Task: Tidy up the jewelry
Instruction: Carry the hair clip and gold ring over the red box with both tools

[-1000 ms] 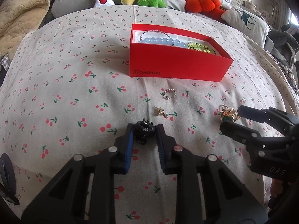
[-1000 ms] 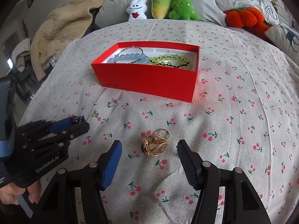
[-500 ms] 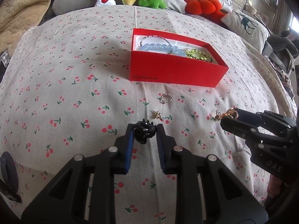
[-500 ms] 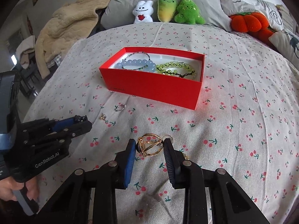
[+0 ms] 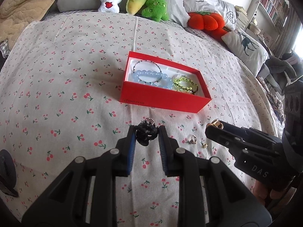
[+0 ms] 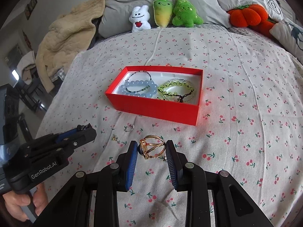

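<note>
My left gripper (image 5: 147,132) is shut on a black spiky ornament (image 5: 145,136) and holds it above the cherry-print bedspread. My right gripper (image 6: 151,145) is shut on a gold openwork ornament (image 6: 151,149), also lifted off the bed. Beyond both stands an open red box (image 5: 164,101), also in the right wrist view (image 6: 155,111). It holds a pale blue bead bracelet (image 6: 139,89), a thin beaded one, and a green bead bracelet (image 6: 176,89). A silver ring (image 6: 129,128) and a small earring (image 6: 115,138) lie loose on the bed before the box.
Two more small gold pieces (image 5: 192,139) (image 5: 204,145) lie on the bedspread near the right gripper's tip (image 5: 215,127). Plush toys (image 6: 162,13), an orange pumpkin cushion (image 6: 248,15) and pillows line the bed's far end; a beige blanket (image 6: 64,37) lies at far left.
The right gripper closed on the gold ornament, which lay between its open jaws a second ago. Both grippers then rose off the bed with their pieces, and the box looks farther below.
</note>
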The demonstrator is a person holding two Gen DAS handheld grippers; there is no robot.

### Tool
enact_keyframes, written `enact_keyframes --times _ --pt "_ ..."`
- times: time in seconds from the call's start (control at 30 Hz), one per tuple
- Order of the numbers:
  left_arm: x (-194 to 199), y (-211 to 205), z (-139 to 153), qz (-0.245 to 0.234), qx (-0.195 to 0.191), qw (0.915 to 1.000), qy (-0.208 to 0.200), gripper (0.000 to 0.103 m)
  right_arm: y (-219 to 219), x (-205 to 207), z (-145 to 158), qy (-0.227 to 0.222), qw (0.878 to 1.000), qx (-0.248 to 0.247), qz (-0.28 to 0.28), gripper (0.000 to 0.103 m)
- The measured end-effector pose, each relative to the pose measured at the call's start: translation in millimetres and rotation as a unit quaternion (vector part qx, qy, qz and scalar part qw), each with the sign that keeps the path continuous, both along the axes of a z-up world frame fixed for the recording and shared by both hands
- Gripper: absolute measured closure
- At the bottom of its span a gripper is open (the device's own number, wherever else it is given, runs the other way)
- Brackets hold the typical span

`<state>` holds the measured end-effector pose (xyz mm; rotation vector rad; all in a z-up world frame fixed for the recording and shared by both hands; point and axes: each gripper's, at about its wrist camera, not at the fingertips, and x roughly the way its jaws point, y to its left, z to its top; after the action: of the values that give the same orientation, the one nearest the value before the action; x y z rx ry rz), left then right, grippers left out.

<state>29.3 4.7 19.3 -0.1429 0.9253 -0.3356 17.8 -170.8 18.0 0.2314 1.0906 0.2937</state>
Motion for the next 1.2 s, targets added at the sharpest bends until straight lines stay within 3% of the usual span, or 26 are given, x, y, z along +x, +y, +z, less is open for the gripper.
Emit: enact_keyframes --times 0.17,0.4,0.67,1.2 --pt "11 -5 11 0.002 -0.019 0.9998 0.006 0.077 -7 17 12 -0.005 1.0 0.014 -0.013 0.072" --pt "40 -16 19 -0.005 0.015 0.9998 0.008 0.077 -17 50 16 -0.006 1.0 0.019 -0.009 0.072" --pt "87 -28 9 -0.004 0.031 0.9986 0.042 0.077 -29 84 4 0.005 1.0 0.012 0.009 0.072" --pt "153 -51 -12 0.014 0.058 0.9962 0.064 0.077 -38 114 -23 0.045 0.998 0.033 0.011 0.072"
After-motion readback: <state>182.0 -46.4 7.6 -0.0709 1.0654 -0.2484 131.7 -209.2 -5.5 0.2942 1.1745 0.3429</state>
